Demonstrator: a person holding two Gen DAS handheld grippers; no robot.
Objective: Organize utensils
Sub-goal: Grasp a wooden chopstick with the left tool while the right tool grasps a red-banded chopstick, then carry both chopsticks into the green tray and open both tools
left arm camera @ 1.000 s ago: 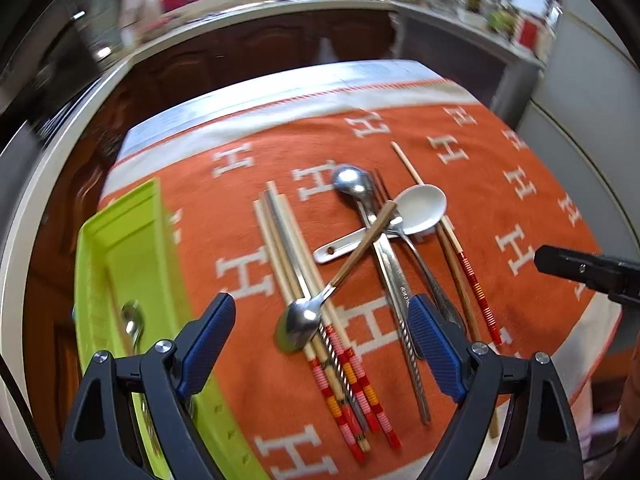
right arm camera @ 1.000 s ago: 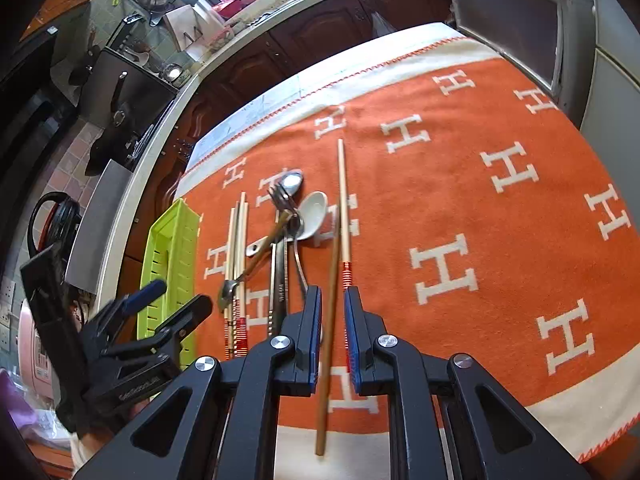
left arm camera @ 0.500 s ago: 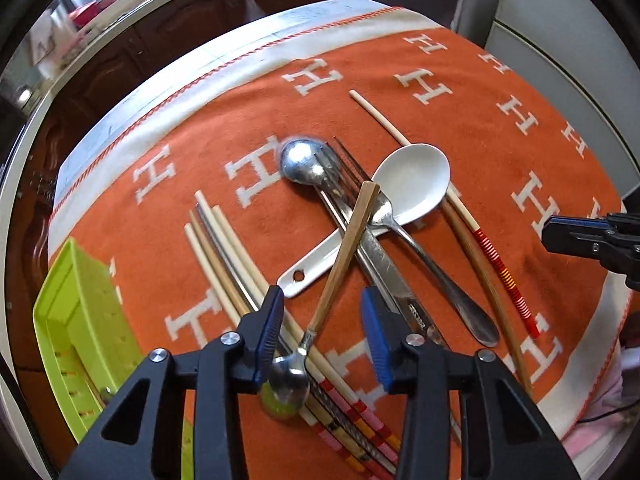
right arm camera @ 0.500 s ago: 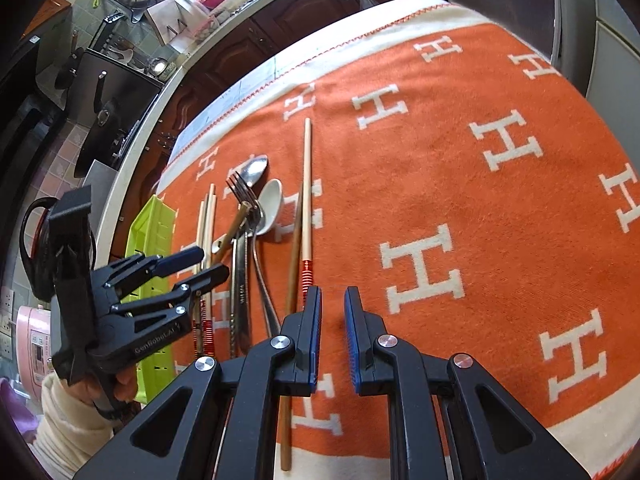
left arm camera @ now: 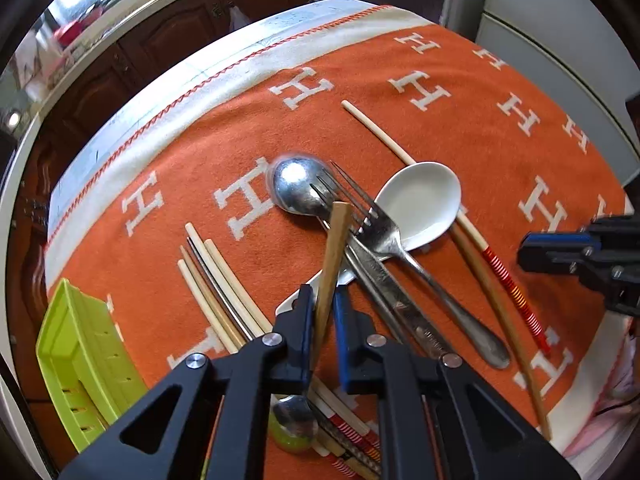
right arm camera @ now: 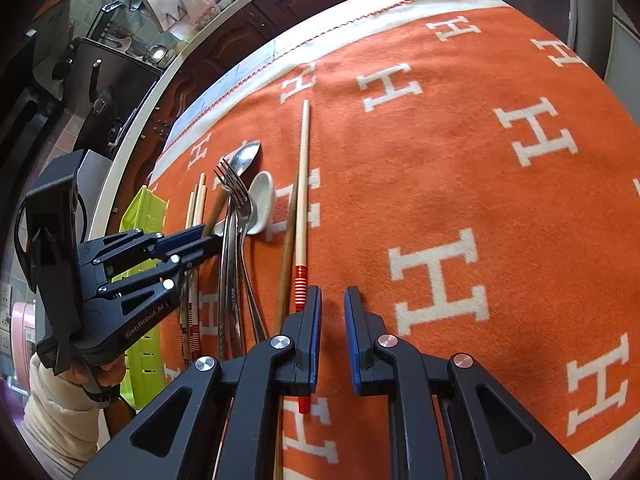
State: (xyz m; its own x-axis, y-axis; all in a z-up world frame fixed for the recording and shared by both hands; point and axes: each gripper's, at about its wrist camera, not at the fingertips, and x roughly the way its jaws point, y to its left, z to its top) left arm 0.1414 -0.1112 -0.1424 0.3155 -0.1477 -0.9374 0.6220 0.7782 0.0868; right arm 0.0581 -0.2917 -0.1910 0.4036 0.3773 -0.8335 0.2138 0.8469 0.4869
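Wooden-handled spoon (left arm camera: 334, 256) lies across the pile, left gripper (left arm camera: 320, 312) narrowed around its handle; lift straight up, clear of fork (left arm camera: 384, 232), toward green tray (left arm camera: 80, 352); right gripper (right arm camera: 332, 312) narrow, empty.

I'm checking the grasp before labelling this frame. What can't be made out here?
- Wooden-handled spoon: left wrist view, bowl half hidden under the left gripper.
- Green tray: contents hidden by its wall.
- Brown chopstick: right wrist view, near end hidden under the right gripper.
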